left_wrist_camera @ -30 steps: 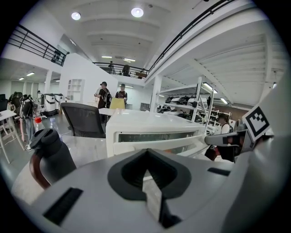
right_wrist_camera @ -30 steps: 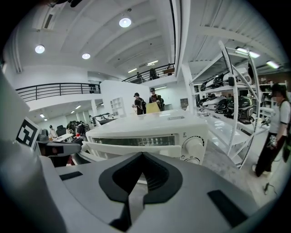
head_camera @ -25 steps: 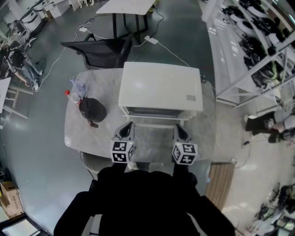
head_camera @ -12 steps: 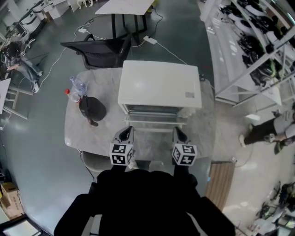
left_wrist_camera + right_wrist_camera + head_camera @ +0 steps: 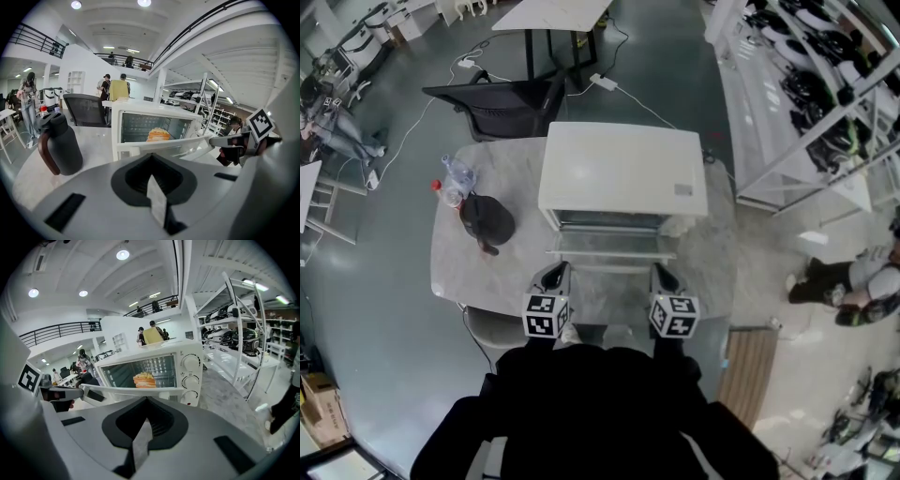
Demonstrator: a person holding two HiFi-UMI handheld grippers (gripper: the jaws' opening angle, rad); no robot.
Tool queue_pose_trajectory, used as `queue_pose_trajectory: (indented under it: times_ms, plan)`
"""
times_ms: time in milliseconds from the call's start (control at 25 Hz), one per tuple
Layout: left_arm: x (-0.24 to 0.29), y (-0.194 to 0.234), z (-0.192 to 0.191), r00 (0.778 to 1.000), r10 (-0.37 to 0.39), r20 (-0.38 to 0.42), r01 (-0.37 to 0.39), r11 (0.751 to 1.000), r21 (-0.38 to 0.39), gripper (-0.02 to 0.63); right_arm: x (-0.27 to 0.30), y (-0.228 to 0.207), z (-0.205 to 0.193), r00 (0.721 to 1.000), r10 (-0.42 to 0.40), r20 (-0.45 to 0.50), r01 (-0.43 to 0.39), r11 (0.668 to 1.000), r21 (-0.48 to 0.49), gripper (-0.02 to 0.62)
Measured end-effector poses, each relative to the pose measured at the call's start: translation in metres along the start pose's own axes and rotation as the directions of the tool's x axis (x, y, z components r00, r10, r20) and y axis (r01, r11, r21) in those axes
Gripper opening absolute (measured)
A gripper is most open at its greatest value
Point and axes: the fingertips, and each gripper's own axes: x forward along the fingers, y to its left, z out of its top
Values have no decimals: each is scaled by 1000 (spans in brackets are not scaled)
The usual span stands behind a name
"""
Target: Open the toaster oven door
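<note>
The white toaster oven [image 5: 623, 173] stands on the marble table [image 5: 478, 272]. Its door [image 5: 609, 246] hangs lowered toward me, almost flat, and a stacked sandwich [image 5: 144, 379] shows inside on the rack. My left gripper [image 5: 555, 270] is shut with its tip at the left end of the door's front edge. My right gripper [image 5: 664, 272] is shut at the right end. Touch with the edge is unclear. In the left gripper view the door [image 5: 178, 145] runs across to the right gripper [image 5: 213, 140]. In the right gripper view the left gripper [image 5: 80, 391] meets the door [image 5: 136, 391].
A black flask [image 5: 487, 220] and a plastic bottle [image 5: 455, 178] stand left of the oven. A black chair [image 5: 502, 103] is behind the table. White shelving [image 5: 806, 94] runs along the right, with a person [image 5: 853, 281] on the floor near it.
The oven door has swung further down and toward me. Both grippers stayed at its front edge with only a small shift.
</note>
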Motion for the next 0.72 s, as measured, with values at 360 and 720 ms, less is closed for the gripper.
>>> queue_pose_trajectory:
  times_ms: [360,720]
  plan:
    - [-3,-1,-20,999,-6,-50,6,1000,-5,3,-5,0,-24,998,17,-58,-15,999,33,3]
    - [-3,-3,-30,997,-17,-79,17,1000,-7,3,-5,-1,-33,997,22,-77,-18,999,46,3]
